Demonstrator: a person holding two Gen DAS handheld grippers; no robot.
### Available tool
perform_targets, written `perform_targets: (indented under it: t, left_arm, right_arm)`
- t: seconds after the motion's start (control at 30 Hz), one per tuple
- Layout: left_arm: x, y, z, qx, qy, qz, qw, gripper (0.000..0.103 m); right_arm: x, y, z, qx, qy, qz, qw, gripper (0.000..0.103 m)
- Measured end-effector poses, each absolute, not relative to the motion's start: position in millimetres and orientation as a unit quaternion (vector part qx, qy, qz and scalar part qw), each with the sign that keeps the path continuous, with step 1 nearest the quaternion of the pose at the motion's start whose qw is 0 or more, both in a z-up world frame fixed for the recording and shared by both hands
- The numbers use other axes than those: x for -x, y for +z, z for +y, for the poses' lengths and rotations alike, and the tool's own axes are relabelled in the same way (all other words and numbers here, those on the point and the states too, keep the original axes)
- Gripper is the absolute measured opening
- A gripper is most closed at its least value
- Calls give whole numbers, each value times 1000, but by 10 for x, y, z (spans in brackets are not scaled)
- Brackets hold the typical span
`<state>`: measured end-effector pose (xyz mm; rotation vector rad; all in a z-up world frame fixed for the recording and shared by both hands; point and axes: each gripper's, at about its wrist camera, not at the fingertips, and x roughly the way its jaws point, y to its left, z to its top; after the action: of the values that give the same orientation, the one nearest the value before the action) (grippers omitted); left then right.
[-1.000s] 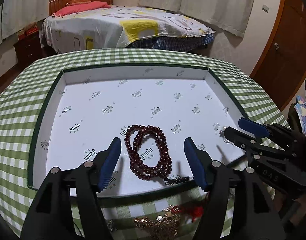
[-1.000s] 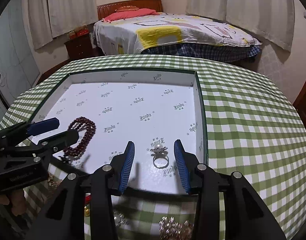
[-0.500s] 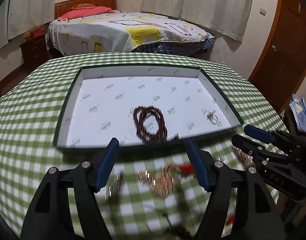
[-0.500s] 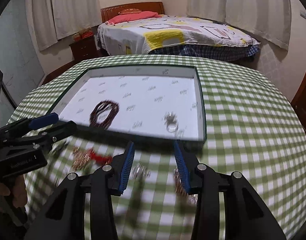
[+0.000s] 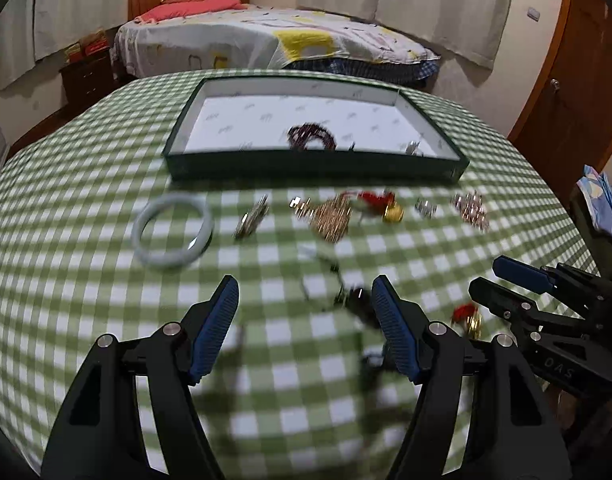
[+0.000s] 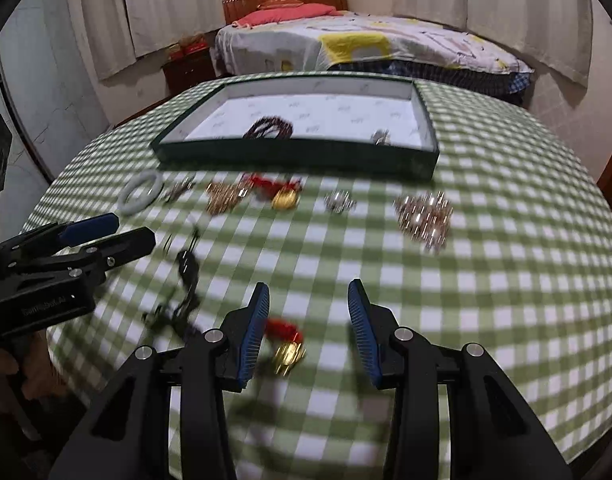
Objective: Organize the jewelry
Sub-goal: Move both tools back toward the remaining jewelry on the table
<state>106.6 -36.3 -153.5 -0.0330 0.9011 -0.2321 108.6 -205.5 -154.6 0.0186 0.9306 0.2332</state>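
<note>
In the left wrist view, the left gripper (image 5: 306, 320) is hovering at lower centre with its fingers spread apart and nothing between them. The tray (image 5: 178, 160) is sitting in the upper middle, already holding a dark red bead necklace (image 5: 311, 138) and a small ring (image 5: 413, 147) near its right wall. Below the tray, a pale bangle (image 5: 172, 230), a gold cluster (image 5: 331, 218), a red-tasselled charm (image 5: 381, 204) and a sparkly piece (image 5: 469, 210) are lying in a row on the checked tablecloth (image 5: 86, 300), so by my reading most of the sorting is still waiting. A dark, blurred item (image 5: 349, 300) near the right finger is hard to identify.

In the right wrist view, the right gripper (image 6: 307, 328) is likewise standing open and empty at lower centre. A second red-and-gold charm (image 6: 288, 346) is lying just inside its left finger, smeared by motion blur. The ring in the tray is partly hidden behind the near wall.
</note>
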Motion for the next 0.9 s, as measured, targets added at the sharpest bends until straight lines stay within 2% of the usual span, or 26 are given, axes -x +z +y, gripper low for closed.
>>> perform_targets:
  t: [0.73, 0.9]
  left_arm:
    - [-777, -1592, -242, 23, -95, 445, 890, 68]
    - [-782, -1609, -245, 24, -94, 447, 889, 68]
  right_arm:
    - [-958, -1720, -1909, 0, 121, 457, 881, 41]
    - [-979, -1735, -1881, 10, 118, 454, 883, 36]
